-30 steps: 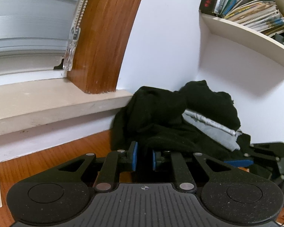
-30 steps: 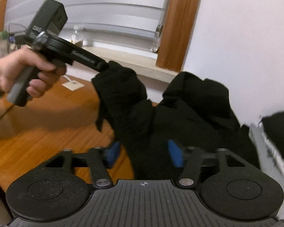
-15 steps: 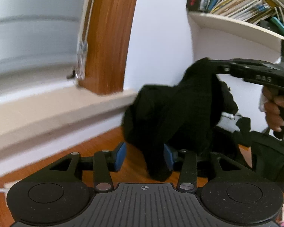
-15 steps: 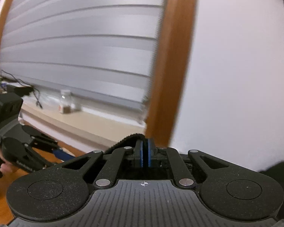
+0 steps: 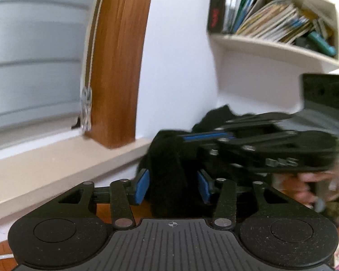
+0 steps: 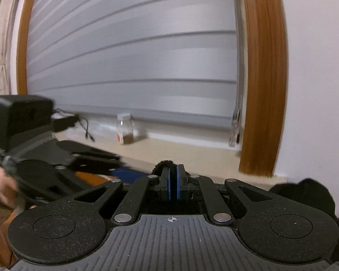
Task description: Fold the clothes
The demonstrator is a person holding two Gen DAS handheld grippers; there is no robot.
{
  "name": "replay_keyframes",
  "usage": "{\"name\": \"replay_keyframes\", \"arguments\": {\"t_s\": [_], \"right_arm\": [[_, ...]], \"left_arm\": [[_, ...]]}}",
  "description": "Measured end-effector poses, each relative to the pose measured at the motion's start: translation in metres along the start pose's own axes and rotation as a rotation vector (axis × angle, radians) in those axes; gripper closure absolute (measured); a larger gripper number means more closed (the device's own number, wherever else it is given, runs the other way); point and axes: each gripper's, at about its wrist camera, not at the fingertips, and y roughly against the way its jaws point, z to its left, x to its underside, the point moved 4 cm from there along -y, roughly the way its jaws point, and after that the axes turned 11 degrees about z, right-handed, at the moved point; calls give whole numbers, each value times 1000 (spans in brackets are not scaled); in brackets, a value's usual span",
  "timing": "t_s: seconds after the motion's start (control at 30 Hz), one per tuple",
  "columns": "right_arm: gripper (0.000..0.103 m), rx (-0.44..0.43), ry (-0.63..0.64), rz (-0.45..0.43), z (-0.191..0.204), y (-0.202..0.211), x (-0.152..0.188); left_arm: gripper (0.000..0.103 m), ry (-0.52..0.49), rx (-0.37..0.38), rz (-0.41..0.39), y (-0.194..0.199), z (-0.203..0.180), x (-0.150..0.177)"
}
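While both grippers are lifted above the wooden desk, this is how things stand:

Left gripper (image 5: pixel 173 186): its blue-padded jaws are apart and closing, with a hanging strip of the black knitted garment (image 5: pixel 167 158) between them; the left pad looks just clear of the cloth, and on the right I cannot tell whether it touches.

Right gripper (image 6: pixel 173 185): its blue pads are pressed together on a small ridge of the same black cloth, which pokes up just above the fingertips. From the left gripper's camera it reaches in from the right, held level, with the garment draped down from its tip.

Black garment: it hangs from the right gripper over the brown wooden desk (image 5: pixel 124 210), near the desk's far edge, below the pale stone window sill (image 5: pixel 56 158). More dark cloth is bunched behind it against the white wall, toward the far right corner.

Hands: the right hand (image 5: pixel 305 180) grips its handle, blurred; the left hand (image 6: pixel 0 185) shows at the picture's left edge.

Sill: a small clear jar with brown contents (image 6: pixel 125 128) stands upright on it, beside the grey slatted blind (image 6: pixel 133 56).

Shelf: a cream wall shelf (image 5: pixel 271 47) of leaning books sits above the clothes.
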Motion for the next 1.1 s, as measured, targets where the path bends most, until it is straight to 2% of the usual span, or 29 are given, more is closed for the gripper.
{"name": "replay_keyframes", "arguments": {"t_s": [0.03, 0.17, 0.27, 0.4, 0.47, 0.57, 0.7, 0.8, 0.83, 0.87, 1.03, 1.1], "right_arm": [[94, 12, 3, 8, 0, 1, 3], [86, 61, 11, 38, -3, 12, 23], [77, 88, 18, 60, -5, 23, 46], [71, 119, 29, 144, -6, 18, 92], [62, 136, 22, 173, -9, 16, 115], [57, 175, 65, 214, -7, 13, 138], [55, 270, 128, 270, -10, 5, 155], [59, 295, 122, 285, -17, 6, 157], [77, 292, 110, 283, -19, 6, 157], [99, 289, 98, 273, -21, 6, 156], [101, 305, 76, 161, -28, 23, 132], [101, 283, 77, 154, -29, 21, 124]], "left_arm": [[74, 4, 3, 14, -8, 2, 0], [85, 50, -36, -1, -22, 11, -1], [86, 90, -50, -4, -23, 24, -1], [88, 109, -86, 19, -27, 40, 3], [88, 121, -97, 31, -30, 47, 7], [88, 142, -110, 47, -36, 57, 14], [88, 167, -115, 64, -39, 68, 23], [88, 168, -117, 78, -41, 73, 29], [88, 168, -117, 83, -42, 74, 32], [88, 168, -114, 86, -42, 76, 35], [82, 161, -103, 89, -30, 81, 55], [82, 156, -104, 92, -25, 82, 63]]}}
